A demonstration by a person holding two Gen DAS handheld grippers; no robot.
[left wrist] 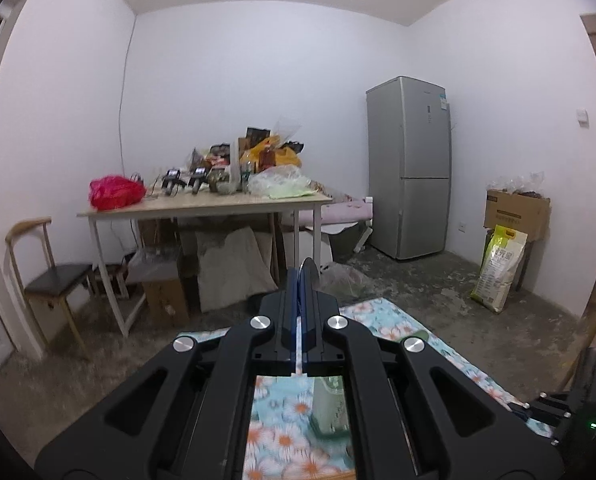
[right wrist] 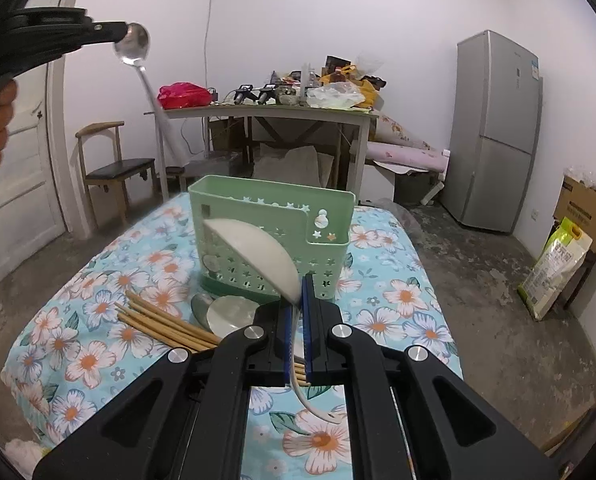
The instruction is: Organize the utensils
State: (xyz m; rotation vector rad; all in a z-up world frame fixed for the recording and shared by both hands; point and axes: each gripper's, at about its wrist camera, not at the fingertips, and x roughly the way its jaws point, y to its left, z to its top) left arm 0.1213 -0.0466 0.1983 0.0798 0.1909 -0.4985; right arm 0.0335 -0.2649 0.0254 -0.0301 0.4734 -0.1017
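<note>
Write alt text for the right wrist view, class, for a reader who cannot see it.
The right gripper clamps a white spoon before a green utensil holder on a floral cloth. Upper left, the left gripper holds a metal spoon; chopsticks lie below.

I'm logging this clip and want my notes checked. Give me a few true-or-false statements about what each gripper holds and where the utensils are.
1. The right gripper is shut on a white spoon. True.
2. The left gripper holds chopsticks. False: it holds a metal spoon by its bowl, handle hanging down.
3. The green holder stands on the flowered cloth. True.
4. The chopsticks are already standing in the holder. False: they lie on the cloth in front of it.
5. The white spoon is lying in the holder. False: it is held in front of it.
</note>
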